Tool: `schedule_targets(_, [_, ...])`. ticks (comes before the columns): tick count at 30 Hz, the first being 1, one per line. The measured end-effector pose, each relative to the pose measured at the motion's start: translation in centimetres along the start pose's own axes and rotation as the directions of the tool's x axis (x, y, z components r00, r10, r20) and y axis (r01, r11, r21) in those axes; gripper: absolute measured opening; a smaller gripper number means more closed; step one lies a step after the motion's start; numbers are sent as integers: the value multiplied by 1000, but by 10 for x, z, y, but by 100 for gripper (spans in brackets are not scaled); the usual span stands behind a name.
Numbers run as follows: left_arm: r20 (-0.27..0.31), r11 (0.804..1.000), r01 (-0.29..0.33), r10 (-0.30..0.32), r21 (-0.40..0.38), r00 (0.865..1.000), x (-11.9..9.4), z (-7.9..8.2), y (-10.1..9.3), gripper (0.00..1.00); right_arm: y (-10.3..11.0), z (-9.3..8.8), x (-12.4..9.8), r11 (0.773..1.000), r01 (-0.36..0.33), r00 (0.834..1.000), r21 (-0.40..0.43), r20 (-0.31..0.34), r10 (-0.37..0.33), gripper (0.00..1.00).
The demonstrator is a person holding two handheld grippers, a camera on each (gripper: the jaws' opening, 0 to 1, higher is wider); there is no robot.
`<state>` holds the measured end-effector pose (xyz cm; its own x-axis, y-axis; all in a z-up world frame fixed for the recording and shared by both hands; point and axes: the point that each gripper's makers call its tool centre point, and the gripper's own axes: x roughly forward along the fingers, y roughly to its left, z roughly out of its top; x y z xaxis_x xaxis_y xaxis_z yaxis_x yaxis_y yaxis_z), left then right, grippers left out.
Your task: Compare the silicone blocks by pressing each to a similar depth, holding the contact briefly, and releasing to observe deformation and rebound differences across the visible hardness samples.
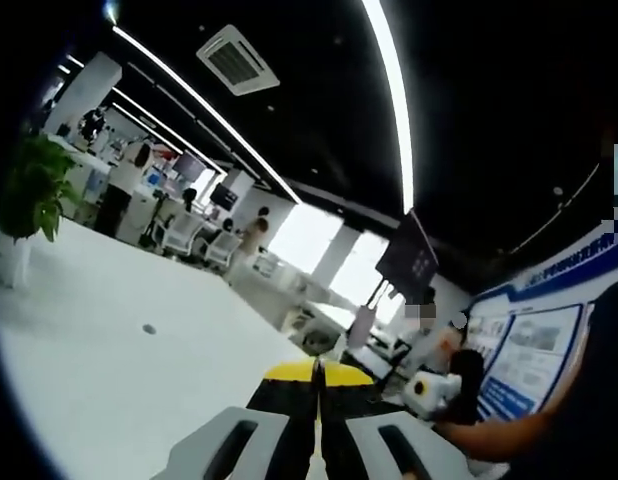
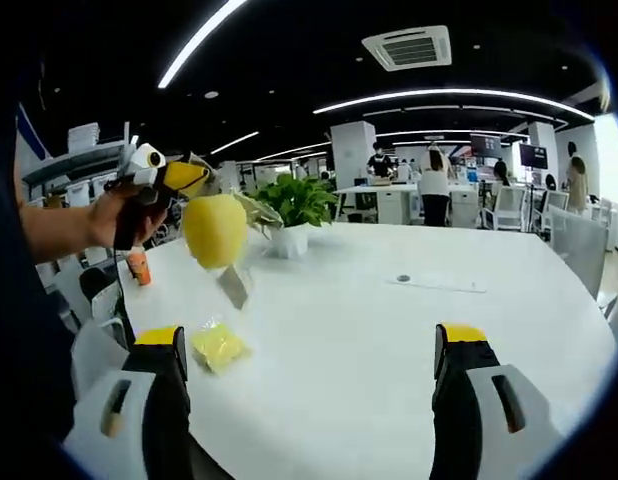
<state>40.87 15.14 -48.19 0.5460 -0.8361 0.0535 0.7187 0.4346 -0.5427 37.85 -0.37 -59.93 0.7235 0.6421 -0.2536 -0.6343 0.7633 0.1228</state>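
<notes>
Left gripper (image 1: pixel 316 400): in its own view the two yellow-tipped jaws are pressed together tip to tip, nothing visible between them; the view points up toward the ceiling lights and across the white table (image 1: pixel 109 350).
Left gripper, seen from the right gripper view (image 2: pixel 174 180): held up in a person's hand (image 2: pixel 124 215) at the table's left side, lifted above the table surface.
Large yellow block (image 2: pixel 215 230): rounded, pale yellow, off the table just beside the left gripper's yellow tip; looks to be hanging from that tip, but the contact is too blurred to confirm.
Right gripper (image 2: pixel 319 370): jaws spread wide apart, nothing between them, low over the near table edge.
Small yellow block (image 2: pixel 219 346): flat on the white table, just right of the right gripper's left jaw, not touching it.
Potted plant (image 2: pixel 294 215): green, in a white pot, on the table behind the raised block.
Orange cup (image 2: pixel 139 266): at the table's far left edge.
Background: open office, desks, people standing.
</notes>
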Motion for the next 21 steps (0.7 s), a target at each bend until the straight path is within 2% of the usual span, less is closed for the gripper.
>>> schedule_targets(6, [12,999,-1,2,-52,1000,4,-11,3,0,-4,-13,-10,999,30,1000,30,-11,-29,96])
schedule_targets(10, [8,998,2,-2,-65,1000,7,-21,4,0,-5,-15,-16,998,45,999,32,-3,-45,96])
schedule_targets(16, [-17,995,-10,9,-98,1000,16,-42,18,0,-10,-29,-24,997,80,996,15,-29,-79,96])
schedule_targets(21, [-31,990,-26,21,-139,999,24,-59,31,0,-9,-37,-30,997,80,996,20,-31,-79,96])
